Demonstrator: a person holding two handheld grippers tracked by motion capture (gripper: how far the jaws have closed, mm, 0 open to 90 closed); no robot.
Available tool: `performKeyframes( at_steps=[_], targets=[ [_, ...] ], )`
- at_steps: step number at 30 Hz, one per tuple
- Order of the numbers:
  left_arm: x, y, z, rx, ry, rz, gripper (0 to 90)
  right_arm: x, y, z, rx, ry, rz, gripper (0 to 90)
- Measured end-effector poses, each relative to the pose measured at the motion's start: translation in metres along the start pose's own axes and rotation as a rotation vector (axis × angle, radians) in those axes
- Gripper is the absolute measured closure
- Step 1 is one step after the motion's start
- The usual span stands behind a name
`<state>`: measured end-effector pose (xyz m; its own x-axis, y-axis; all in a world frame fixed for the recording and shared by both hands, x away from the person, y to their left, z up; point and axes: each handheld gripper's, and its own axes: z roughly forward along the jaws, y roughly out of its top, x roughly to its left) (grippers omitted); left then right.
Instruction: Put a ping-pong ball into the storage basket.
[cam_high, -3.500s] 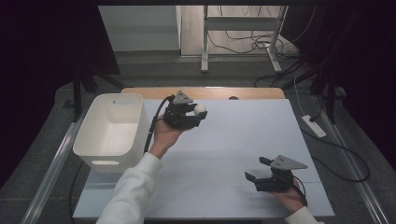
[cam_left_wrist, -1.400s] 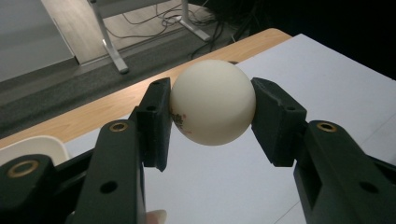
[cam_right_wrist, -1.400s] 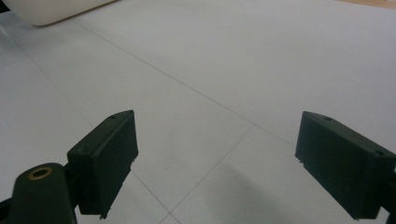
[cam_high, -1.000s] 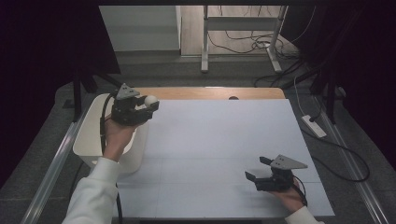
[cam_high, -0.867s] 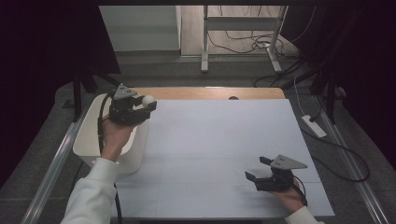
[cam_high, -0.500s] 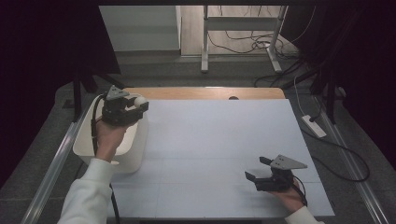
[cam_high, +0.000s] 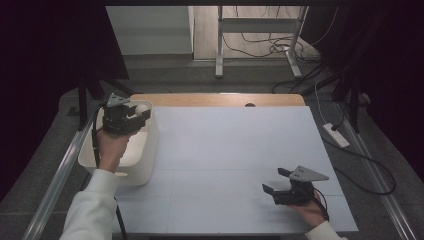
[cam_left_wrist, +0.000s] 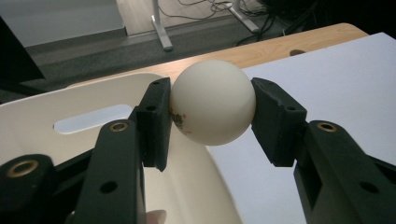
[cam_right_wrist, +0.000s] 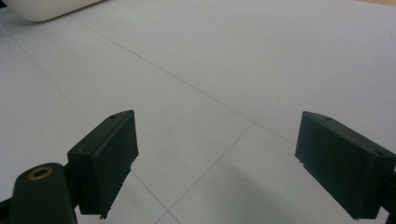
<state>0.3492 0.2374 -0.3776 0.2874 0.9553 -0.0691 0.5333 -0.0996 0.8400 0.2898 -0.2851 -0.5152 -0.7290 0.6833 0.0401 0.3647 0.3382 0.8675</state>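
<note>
White and smooth, the ball (cam_left_wrist: 213, 101) sits pinched between the two black jaws of the left gripper (cam_left_wrist: 211, 119), one pad pressing each side, with a small printed mark showing low on its left flank. From the high view the same ball (cam_high: 142, 108) shows as a pale dot at the tip of the left gripper (cam_high: 135, 114), which the person's left hand (cam_high: 112, 146) holds above the white bin (cam_high: 141, 162) at the left edge of the table. In the left gripper view the bin's far wall (cam_left_wrist: 56, 112) with its slotted handle opening lies behind and below the ball, and the bin's right rim curves down just under it, so the ball hangs over the bin's right side, clear of its walls. A white sleeve (cam_high: 91, 210) runs back from that hand toward the near edge. Well apart, at the near right of the table, the right gripper (cam_high: 276, 187) rests low in the person's right hand (cam_high: 311, 210), its jaws spread wide with nothing between them; in the right gripper view its own jaws frame the right gripper (cam_right_wrist: 215, 163) over bare pale blue table covering (cam_right_wrist: 224, 70) crossed by thin seam lines. A strip of bare wood (cam_high: 215, 99) shows along the table's far edge.
</note>
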Motion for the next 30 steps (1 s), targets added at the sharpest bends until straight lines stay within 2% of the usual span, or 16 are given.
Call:
performKeyframes(
  at_steps=[6,10,16,22,30],
  targets=[
    [0.010,-0.005,0.002,0.010,0.035,-0.031,50.6,0.000,0.000,0.000,0.001,0.001,0.000,12.7],
    [0.015,-0.005,0.003,0.007,0.022,-0.063,50.6,0.000,0.000,0.000,0.005,0.002,0.000,12.7],
    [0.017,-0.005,0.008,0.026,0.041,-0.059,50.5,0.000,0.000,0.001,0.007,0.000,-0.001,12.7],
    [0.023,-0.007,0.016,0.062,0.058,-0.082,50.5,0.000,0.000,0.001,0.005,0.001,-0.001,12.7],
    [0.026,-0.008,0.024,0.100,0.072,-0.091,50.4,0.000,-0.001,0.001,0.008,0.002,-0.001,12.7]
  ],
)
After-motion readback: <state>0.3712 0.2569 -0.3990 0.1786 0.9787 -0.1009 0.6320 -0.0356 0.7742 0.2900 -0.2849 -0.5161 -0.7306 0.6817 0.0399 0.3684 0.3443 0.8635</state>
